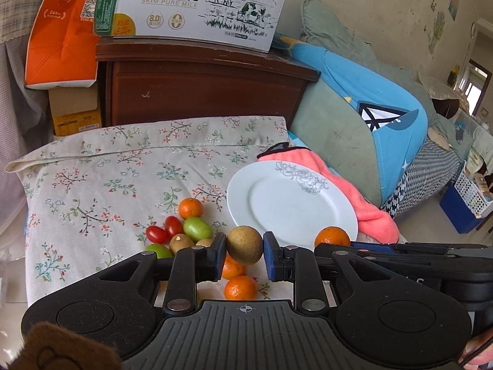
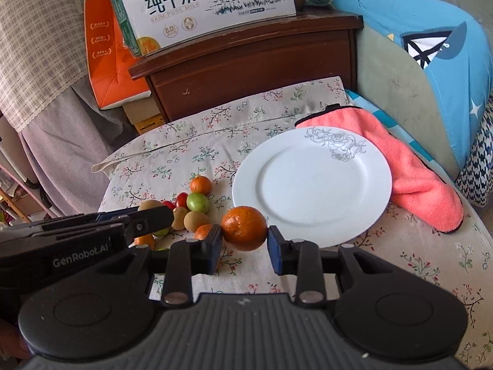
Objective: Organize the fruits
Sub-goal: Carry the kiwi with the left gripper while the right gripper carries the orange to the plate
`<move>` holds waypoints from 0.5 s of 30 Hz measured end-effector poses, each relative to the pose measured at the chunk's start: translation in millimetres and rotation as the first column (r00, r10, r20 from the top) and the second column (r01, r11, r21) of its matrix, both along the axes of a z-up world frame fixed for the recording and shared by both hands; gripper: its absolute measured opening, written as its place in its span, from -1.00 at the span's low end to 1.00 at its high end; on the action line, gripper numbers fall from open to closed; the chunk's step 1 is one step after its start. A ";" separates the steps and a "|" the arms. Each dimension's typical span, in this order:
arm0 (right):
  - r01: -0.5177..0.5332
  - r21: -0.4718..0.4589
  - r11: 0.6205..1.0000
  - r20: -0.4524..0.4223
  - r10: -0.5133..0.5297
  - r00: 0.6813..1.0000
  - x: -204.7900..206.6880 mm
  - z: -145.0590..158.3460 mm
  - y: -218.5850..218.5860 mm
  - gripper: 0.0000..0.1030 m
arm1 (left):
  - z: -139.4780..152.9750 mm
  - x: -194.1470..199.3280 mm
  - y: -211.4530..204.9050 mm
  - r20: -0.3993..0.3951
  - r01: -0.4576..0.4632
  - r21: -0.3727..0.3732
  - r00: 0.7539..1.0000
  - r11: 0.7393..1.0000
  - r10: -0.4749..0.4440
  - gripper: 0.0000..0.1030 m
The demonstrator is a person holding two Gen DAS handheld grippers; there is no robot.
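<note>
- Left gripper (image 1: 245, 254) clamps a brown fruit (image 1: 245, 245); right gripper (image 2: 245, 242) clamps an orange (image 2: 244, 228), both near the plate's (image 2: 311, 203) front edge
- Risk: round fruit could roll off the shallow plate if released high
- Both grippers level, side by side, above the loose pile (image 1: 181, 234)

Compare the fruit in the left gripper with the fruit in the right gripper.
The left gripper holds a brown fruit, dull and tan; the right gripper holds an orange, glossy and bright. The orange looks slightly flattened, the brown fruit rounder. Both are clamped between blue pads near the empty plate.
</note>
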State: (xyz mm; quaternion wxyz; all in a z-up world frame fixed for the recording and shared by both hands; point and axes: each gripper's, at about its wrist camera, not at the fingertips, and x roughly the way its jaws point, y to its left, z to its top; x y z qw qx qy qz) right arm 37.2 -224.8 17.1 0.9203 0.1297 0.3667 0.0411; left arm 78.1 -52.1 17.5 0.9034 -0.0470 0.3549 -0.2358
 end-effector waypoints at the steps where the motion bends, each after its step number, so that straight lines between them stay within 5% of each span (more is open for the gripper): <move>1: 0.021 0.010 1.000 -0.010 -0.021 1.000 3.8 -0.7 -6.4 -0.38 | -0.5 2.6 -4.9 0.002 0.016 0.006 1.000 1.000 -0.016 -0.55; 15: 0.174 0.060 0.983 -0.111 -0.167 0.980 36.0 -24.5 -53.0 -0.38 | -25.9 39.5 -57.9 -0.039 0.120 0.056 0.992 0.991 -0.118 -0.55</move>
